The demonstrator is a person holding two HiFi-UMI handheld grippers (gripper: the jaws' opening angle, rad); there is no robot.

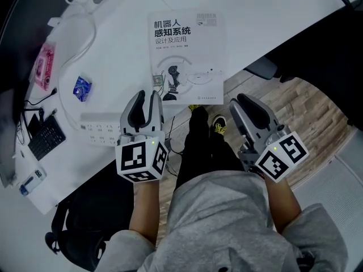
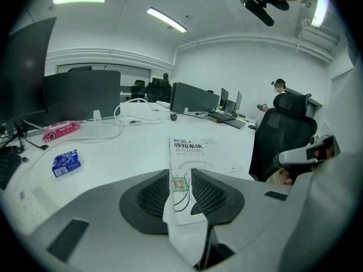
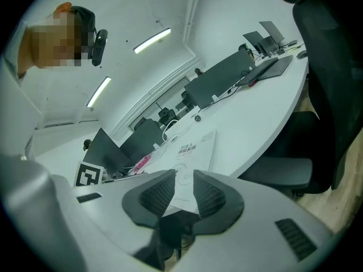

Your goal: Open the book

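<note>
A closed white book (image 1: 187, 52) with a printed cover lies flat on the white table (image 1: 272, 16), close to its near edge. My left gripper (image 1: 147, 95) hovers at the book's near left corner, jaws a narrow gap apart with nothing between them. In the left gripper view the book (image 2: 187, 149) shows through that gap of the left gripper (image 2: 180, 174). My right gripper (image 1: 238, 99) is off the table edge, just right of the book's near right corner, also slightly open and empty. The right gripper (image 3: 184, 174) looks along the book (image 3: 193, 149).
A white power strip (image 1: 99, 129) lies left of my left gripper. A blue packet (image 1: 82, 88), a pink packet (image 1: 43, 67), a looping white cable (image 1: 74, 33) and a black keyboard (image 1: 45, 137) sit further left. A black office chair (image 2: 283, 135) stands beyond the table's right side.
</note>
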